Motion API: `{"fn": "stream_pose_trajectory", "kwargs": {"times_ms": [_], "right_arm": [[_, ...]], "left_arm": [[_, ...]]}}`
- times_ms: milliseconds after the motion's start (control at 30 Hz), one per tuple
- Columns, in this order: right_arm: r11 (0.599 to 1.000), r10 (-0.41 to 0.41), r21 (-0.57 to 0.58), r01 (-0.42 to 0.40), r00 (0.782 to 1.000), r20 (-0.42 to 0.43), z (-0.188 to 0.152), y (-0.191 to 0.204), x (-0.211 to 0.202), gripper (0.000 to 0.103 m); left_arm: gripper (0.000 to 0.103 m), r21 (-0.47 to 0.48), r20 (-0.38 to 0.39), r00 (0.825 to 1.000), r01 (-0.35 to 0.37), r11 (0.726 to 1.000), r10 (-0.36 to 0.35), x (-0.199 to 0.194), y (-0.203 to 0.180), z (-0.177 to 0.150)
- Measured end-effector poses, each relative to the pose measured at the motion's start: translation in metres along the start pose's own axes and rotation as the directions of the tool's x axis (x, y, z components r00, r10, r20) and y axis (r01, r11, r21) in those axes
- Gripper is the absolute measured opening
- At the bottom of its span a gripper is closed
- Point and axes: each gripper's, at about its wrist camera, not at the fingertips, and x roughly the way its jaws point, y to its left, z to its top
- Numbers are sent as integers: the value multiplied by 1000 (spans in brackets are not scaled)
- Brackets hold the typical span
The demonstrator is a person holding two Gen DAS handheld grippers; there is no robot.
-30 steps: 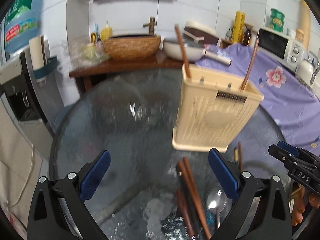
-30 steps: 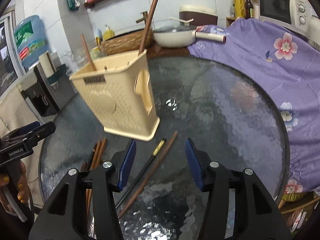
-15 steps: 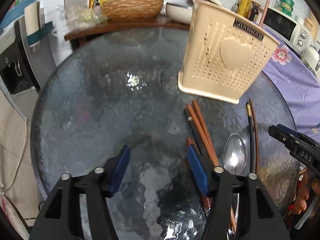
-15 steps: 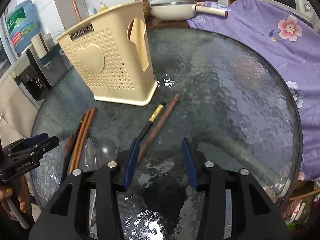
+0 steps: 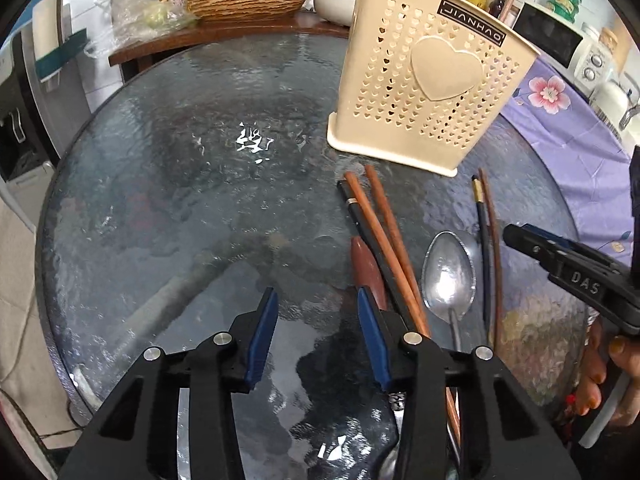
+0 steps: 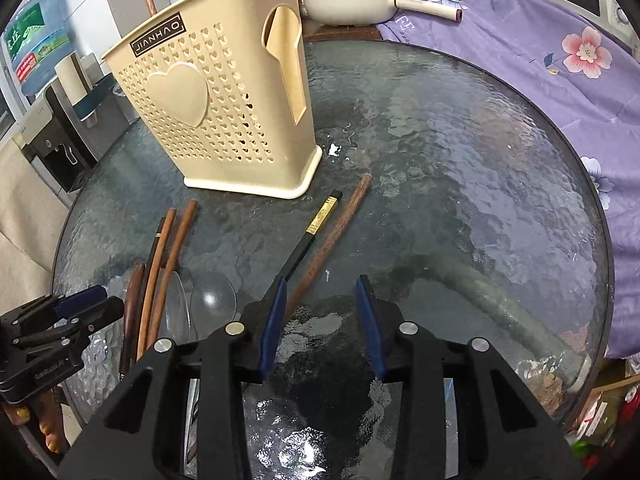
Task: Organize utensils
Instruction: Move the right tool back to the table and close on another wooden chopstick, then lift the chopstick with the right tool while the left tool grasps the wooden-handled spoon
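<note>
Left wrist view: your left claw point(image 5: 316, 336) is closing on nothing, beside the chopsticks point(image 5: 384, 240), so you risk an empty pinch.

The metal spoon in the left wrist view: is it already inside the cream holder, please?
No, the metal spoon lies flat on the glass table, in front of the cream holder.

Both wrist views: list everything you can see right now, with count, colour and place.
Holder: one, cream, upright on table, sticks inside.
Table: one, round, dark glass.
Red-brown chopsticks: two, in front of holder.
Black chopstick: one, beside them.
Gold-banded black chopstick: one, right of holder.
Dark wood chopstick: one, beside it.
Spoon: one, metal, between the chopstick groups.
Cloth: purple, floral, behind.
Left gripper: closing, empty.
Right gripper: closing, empty.
</note>
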Motion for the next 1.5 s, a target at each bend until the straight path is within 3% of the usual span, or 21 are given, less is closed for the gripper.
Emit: {"fn": "stream_pose_trajectory", "kwargs": {"times_ms": [333, 500, 767, 1067, 1200, 1500], "right_arm": [[1000, -20, 8, 21, 999, -28, 7, -1, 14, 31], [1000, -30, -7, 29, 999, -25, 6, 2, 13, 26], [999, -18, 33, 19, 999, -36, 13, -9, 15, 25], [998, -39, 56, 42, 997, -64, 34, -7, 29, 24], [997, -66, 44, 69, 996, -55, 42, -2, 38, 17], [996, -62, 56, 65, 996, -60, 61, -7, 51, 14]], "left_arm": [[39, 56, -9, 1000, 15, 998, -15, -1, -18, -6], [31, 61, -5, 1000, 13, 998, -13, -2, -21, -7], [29, 47, -23, 999, 29, 998, -28, 1, -25, -5], [29, 60, -19, 1000, 0, 998, 1, 6, -30, -4], [23, 79, -9, 1000, -23, 997, 24, 8, -34, -4], [17, 85, -14, 999, -34, 996, 36, 13, -35, 5]]}}
